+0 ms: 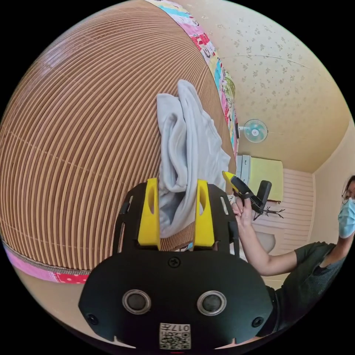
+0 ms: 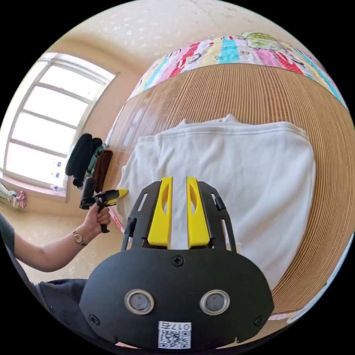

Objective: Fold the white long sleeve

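The white long sleeve (image 2: 240,177) lies mostly flat on a ribbed brown mat (image 2: 325,222). In the left gripper view the same white long sleeve (image 1: 192,140) is seen edge-on and bunched. My left gripper (image 1: 175,181) is shut on a thick fold of it, with cloth filling the gap between the yellow jaws. The right gripper view shows that left gripper (image 2: 124,192) at the garment's left edge, held by a hand. My right gripper (image 2: 179,179) has its jaws almost together over the garment's near edge. Its tip, the right gripper (image 1: 231,177), touches the cloth's corner.
A patchwork quilt border (image 2: 229,48) runs along the mat's far side. Dark clothes (image 2: 85,155) hang by a bright window (image 2: 48,122). A wall fan (image 1: 255,130) and a person in a dark shirt (image 1: 314,266) are beside the mat.
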`<state>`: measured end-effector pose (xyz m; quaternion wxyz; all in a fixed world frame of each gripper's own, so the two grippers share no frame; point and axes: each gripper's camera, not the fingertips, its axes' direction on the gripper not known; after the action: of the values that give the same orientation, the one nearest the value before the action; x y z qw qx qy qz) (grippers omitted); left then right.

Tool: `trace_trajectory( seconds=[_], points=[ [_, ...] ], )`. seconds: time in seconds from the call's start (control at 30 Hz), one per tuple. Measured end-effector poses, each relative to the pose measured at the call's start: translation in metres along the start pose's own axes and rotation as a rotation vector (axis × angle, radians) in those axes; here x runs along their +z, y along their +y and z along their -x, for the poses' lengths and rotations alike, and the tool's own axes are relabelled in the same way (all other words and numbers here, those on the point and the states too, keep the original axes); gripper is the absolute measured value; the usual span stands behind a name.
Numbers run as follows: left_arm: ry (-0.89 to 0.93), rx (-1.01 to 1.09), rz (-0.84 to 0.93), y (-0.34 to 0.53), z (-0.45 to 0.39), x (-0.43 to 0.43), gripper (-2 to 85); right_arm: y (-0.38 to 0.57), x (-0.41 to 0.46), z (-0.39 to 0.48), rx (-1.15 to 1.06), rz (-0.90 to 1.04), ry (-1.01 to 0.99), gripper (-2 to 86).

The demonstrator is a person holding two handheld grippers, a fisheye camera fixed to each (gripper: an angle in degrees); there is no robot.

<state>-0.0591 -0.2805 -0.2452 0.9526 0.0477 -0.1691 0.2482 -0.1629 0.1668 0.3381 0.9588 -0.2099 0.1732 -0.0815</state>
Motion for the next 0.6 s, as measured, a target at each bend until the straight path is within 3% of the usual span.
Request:
trace_trajectory(
  seconds=[0.07,0.17,0.23,0.33,0.47,0.53,0.6],
  points=[
    [0.032,0.016,-0.003,0.000,-0.016,-0.002,10.0,-0.003,0.026,0.001,-0.020,-0.009,0.065,4.3],
    [0.006,0.137,-0.021,0.001,-0.091,-0.007,8.4,-0.006,0.021,-0.016,-0.053,-0.019,-0.063,3.3],
    [-0.066,0.284,-0.038,0.007,-0.160,0.003,8.1,-0.009,-0.004,-0.050,0.068,0.063,-0.215,2.8],
    [-0.236,0.534,-0.049,0.027,-0.280,0.054,8.1,0.029,-0.067,-0.105,0.180,-0.115,-0.340,2.6],
    [-0.319,0.708,-0.009,0.064,-0.383,0.181,8.8,0.085,-0.120,-0.182,0.347,-0.152,-0.277,3.9],
    [-0.289,0.711,0.054,0.079,-0.392,0.235,9.9,0.117,-0.142,-0.232,0.417,-0.148,-0.233,5.6],
    [-0.114,0.651,0.133,0.089,-0.384,0.265,11.1,0.134,-0.154,-0.266,0.462,-0.146,-0.245,7.5]
  ],
)
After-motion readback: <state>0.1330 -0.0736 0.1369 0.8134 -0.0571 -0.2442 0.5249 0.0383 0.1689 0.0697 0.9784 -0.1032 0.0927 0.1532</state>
